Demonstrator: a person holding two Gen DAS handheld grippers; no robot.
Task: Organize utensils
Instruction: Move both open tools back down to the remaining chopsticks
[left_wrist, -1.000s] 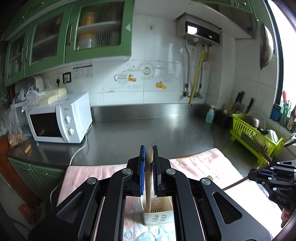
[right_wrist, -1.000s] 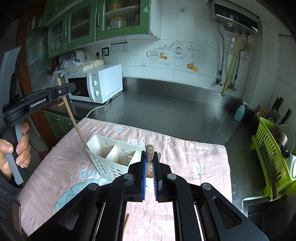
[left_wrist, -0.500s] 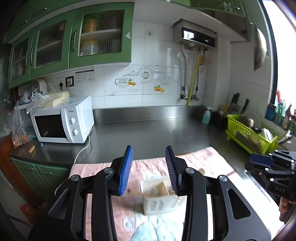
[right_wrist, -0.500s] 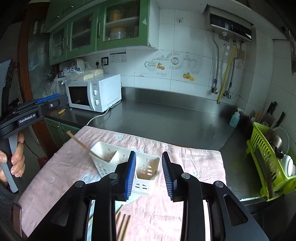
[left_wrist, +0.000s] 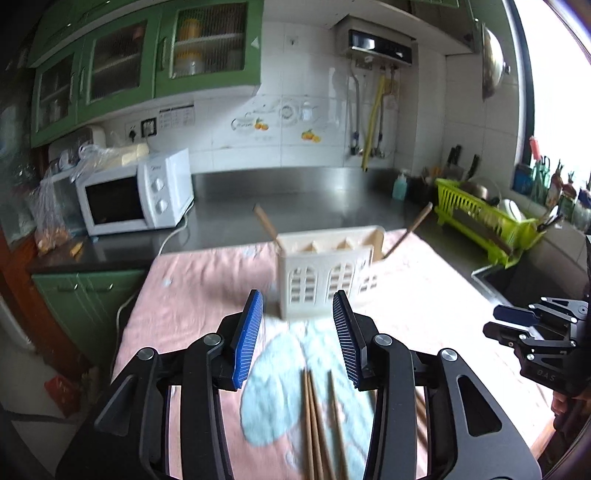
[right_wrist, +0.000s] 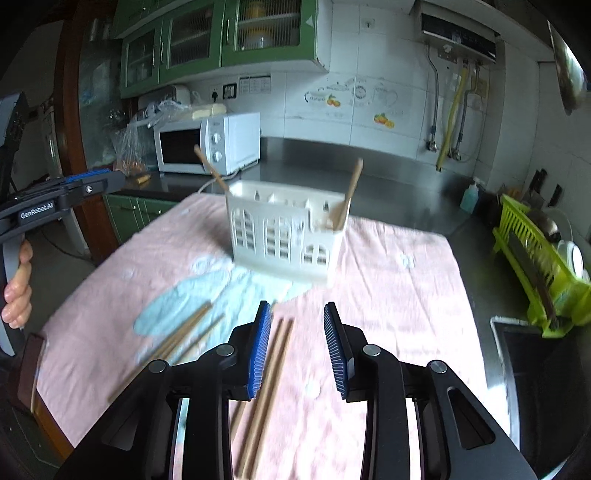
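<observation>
Both grippers hang above the pink cloth (left_wrist: 192, 288) with their blue-padded fingers spread wide and nothing between them. The left gripper (left_wrist: 297, 332) faces the white utensil caddy (left_wrist: 325, 277), which stands upright on the cloth ahead of it. One wooden chopstick (left_wrist: 265, 220) leans out of the caddy's left end and another (left_wrist: 408, 230) slants up at its right end; in the right wrist view the same two sticks rise from opposite ends of the caddy (right_wrist: 284, 236).

Loose chopsticks (left_wrist: 317, 424) lie flat on the cloth just below the left gripper's fingers, over a pale blue printed patch. From the right gripper (right_wrist: 297, 347), a pair of chopsticks (right_wrist: 269, 376) runs on the cloth beneath its left pad, and a second cluster (right_wrist: 184, 332) lies further left on the blue patch.

The right gripper shows at the right edge of the left wrist view (left_wrist: 517, 325), well apart from the caddy. The cloth covers part of a steel counter (right_wrist: 388, 177) that also carries a white microwave (left_wrist: 136, 195) and a lime-green dish rack (right_wrist: 535, 258).
</observation>
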